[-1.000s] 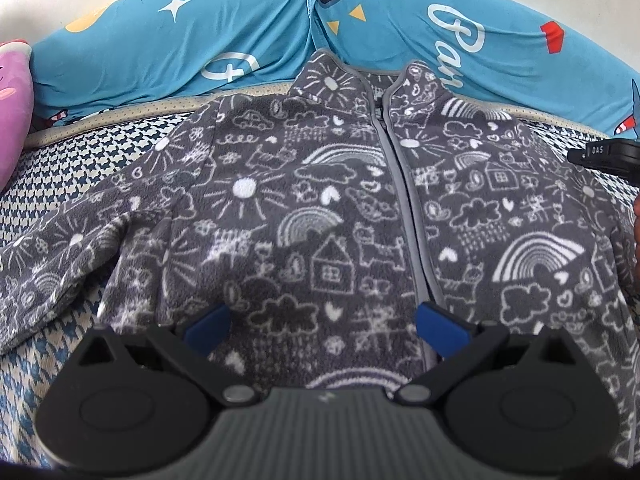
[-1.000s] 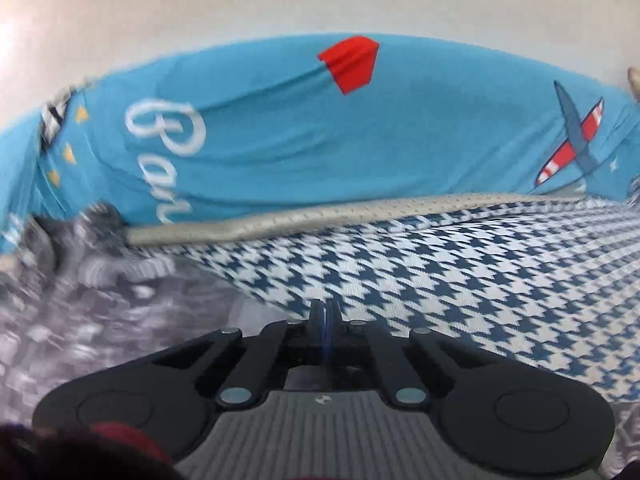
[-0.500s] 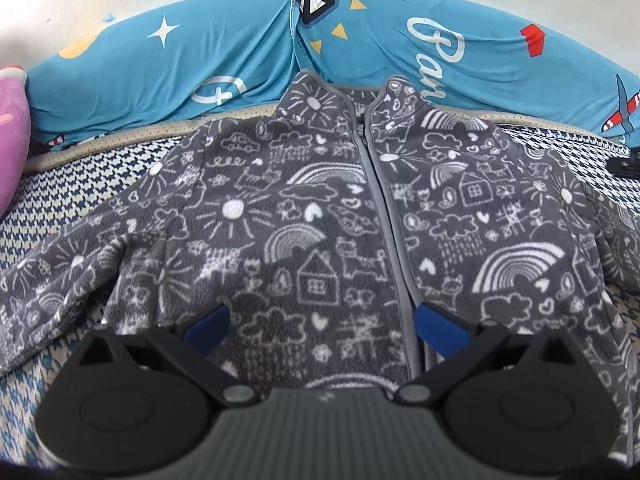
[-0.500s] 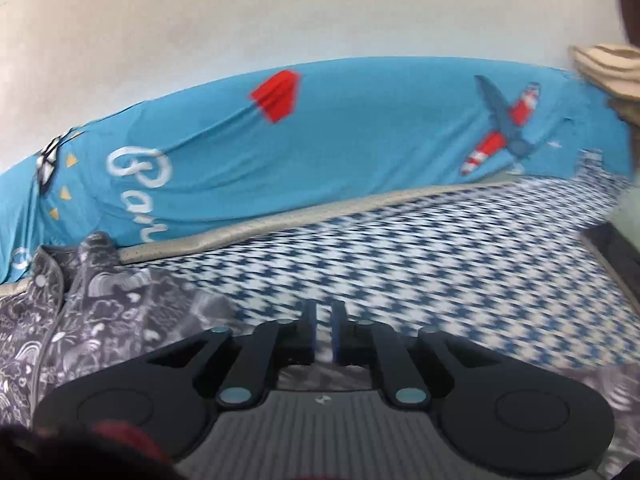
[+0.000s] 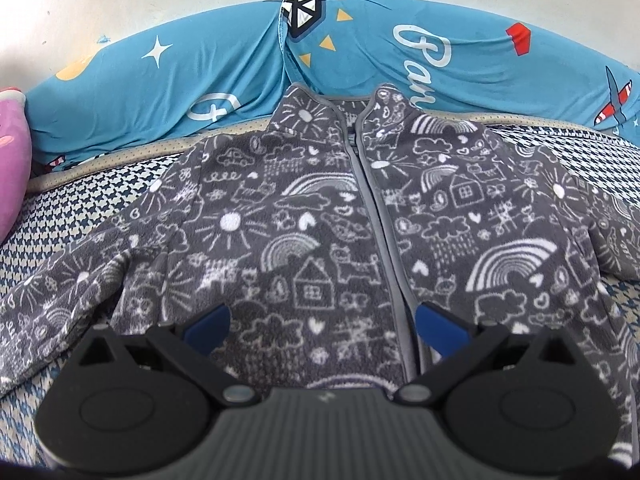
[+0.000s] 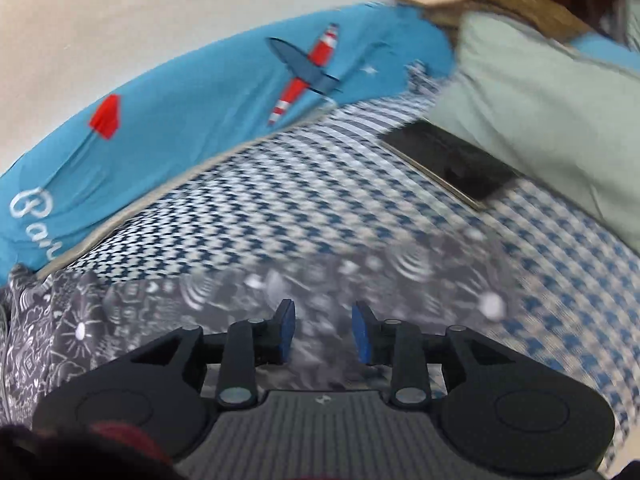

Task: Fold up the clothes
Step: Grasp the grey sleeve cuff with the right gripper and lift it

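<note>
On the houndstooth-covered bed [image 5: 100, 208]: grey doodle-print fleece jacket [image 5: 320, 232] spread flat | left gripper [image 5: 320, 320] wide open, empty | right gripper [image 6: 323, 330] just part-opened over sleeve [image 6: 360, 280], empty | we risk bunching the sleeve by grabbing mid-swing.

This looks like a bedroom at home. Below my left gripper [image 5: 320, 328] a child's fleece jacket [image 5: 320, 220] lies spread on a bed covered in blue-and-white houndstooth cloth [image 5: 100, 208]. Beyond it, against a plain pale wall [image 5: 160, 0], sits a long blue cushion [image 5: 180, 76] printed with stars, planes and lettering. A pink pillow [image 5: 12, 152] rests far to the left. Ahead and to the right of my right gripper [image 6: 323, 330], a phone [image 6: 452, 162] lies on the bedcover.
</note>
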Demonstrator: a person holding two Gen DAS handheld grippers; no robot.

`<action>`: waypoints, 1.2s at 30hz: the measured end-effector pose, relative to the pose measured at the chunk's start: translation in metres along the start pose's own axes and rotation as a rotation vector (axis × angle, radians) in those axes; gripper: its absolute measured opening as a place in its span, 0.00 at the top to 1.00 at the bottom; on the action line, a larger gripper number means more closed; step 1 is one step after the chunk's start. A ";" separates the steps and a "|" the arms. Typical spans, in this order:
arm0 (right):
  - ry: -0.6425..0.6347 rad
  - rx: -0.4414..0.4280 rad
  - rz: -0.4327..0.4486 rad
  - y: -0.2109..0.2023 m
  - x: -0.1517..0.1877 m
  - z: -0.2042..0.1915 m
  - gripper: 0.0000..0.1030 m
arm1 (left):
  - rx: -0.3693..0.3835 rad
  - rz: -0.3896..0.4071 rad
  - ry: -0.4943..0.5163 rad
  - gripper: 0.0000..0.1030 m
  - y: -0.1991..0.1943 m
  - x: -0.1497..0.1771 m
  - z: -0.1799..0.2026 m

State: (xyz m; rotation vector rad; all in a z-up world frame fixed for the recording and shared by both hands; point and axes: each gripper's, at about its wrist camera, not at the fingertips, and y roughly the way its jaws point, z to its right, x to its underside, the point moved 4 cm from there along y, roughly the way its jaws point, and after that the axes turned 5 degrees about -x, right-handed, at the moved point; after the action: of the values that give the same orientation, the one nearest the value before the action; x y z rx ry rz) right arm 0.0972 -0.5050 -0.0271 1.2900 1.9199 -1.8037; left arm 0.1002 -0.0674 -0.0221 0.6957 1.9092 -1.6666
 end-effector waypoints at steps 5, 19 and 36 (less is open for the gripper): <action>0.105 0.002 -0.034 -0.005 0.006 0.025 0.69 | -0.012 0.011 0.011 0.00 -0.002 0.001 0.001; 0.399 0.018 -0.107 0.004 0.020 0.034 0.67 | -0.046 0.006 -0.006 0.00 0.002 0.000 -0.008; 0.608 -0.028 -0.034 0.007 0.020 0.051 0.63 | -0.048 0.007 -0.034 0.00 0.001 -0.004 -0.012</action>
State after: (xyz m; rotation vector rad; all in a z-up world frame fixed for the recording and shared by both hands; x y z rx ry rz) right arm 0.0693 -0.5423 -0.0574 1.9744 2.2424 -1.4956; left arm 0.1036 -0.0555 -0.0189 0.6501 1.9144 -1.6122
